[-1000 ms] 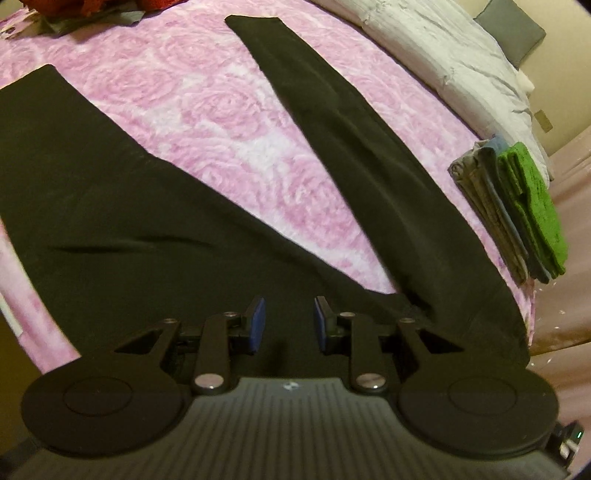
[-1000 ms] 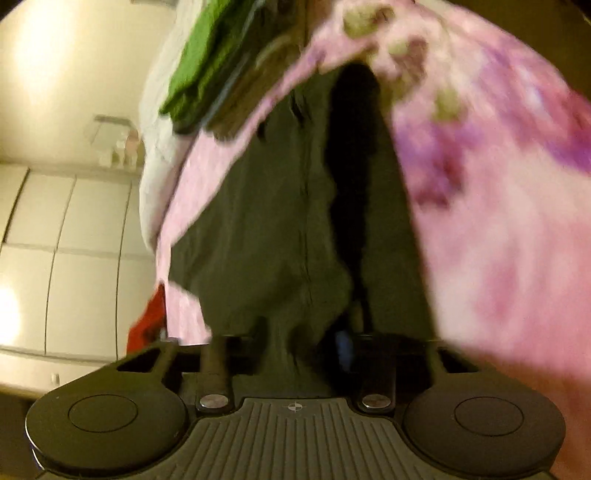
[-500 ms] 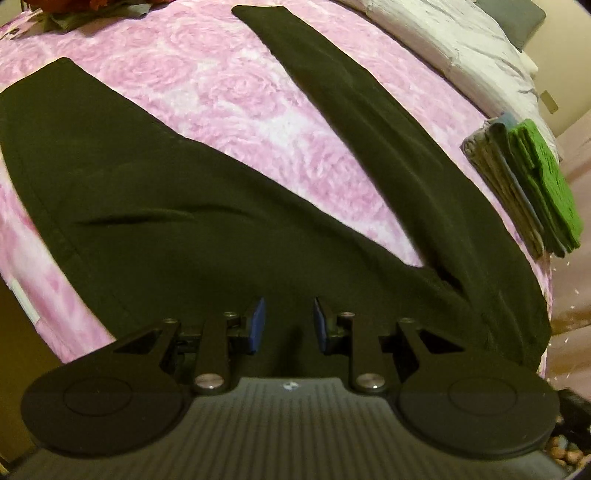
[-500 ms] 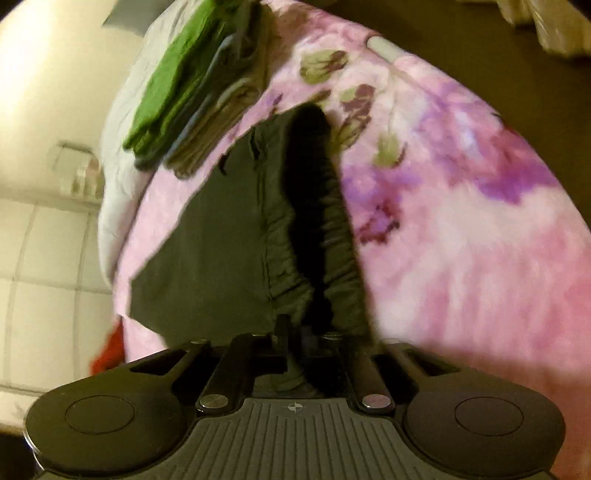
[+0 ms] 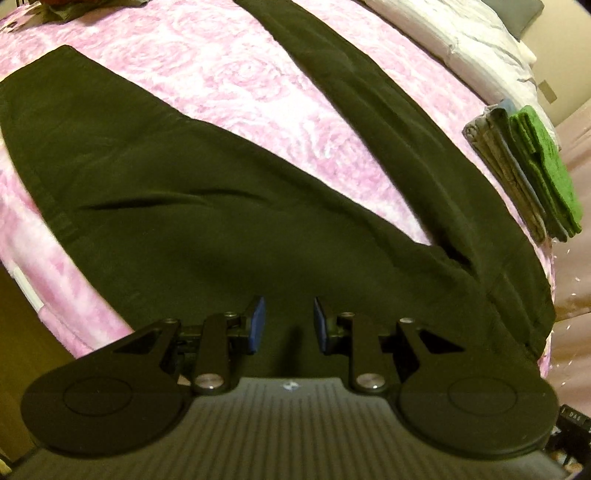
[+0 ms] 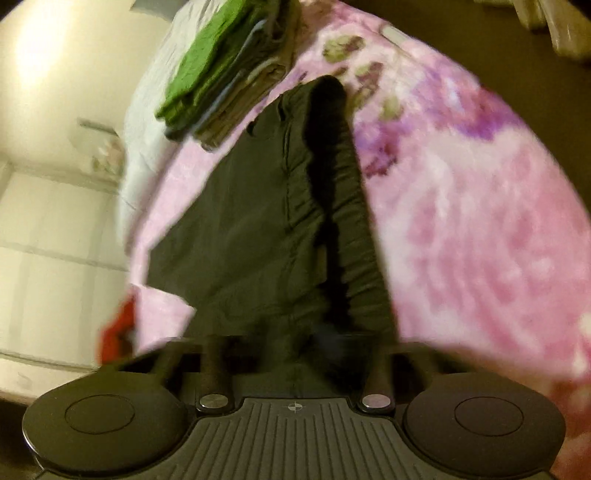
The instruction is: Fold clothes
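Jaws, left gripper (image 5: 284, 325): parted, blue pads apart with dark cloth showing in the gap, nothing gripped. Jaws, right gripper (image 6: 295, 339): blurred and dark against dark cloth; whether they are parted or clenched on fabric cannot be told.

Item: black trousers (image 5: 207, 221), one pair, spread flat on the bed. Waist end nearest the holder, at the near edge of the bed; the two legs splay away in a V, one running up and left, the other up the middle to the far side. Long axis of each leg runs away from the left gripper. The right wrist view looks along the waistband (image 6: 332, 206), which stretches straight ahead from that gripper.

Relation for the coming move: the left gripper hangs just over the seat and crotch area, cloth directly ahead and below; the right gripper sits at one end of the waistband. Judged: bringing one leg over the other is the likely first fold, not yet begun. The leg ends are well apart from both grippers.

Surround: pink rose-patterned blanket (image 5: 258, 85) under the trousers. Stack of folded clothes (image 5: 532, 173), green piece on top, just beside the right-hand leg. White duvet (image 5: 461, 33) beyond. Red garment (image 6: 114, 332) at the bed's far corner.
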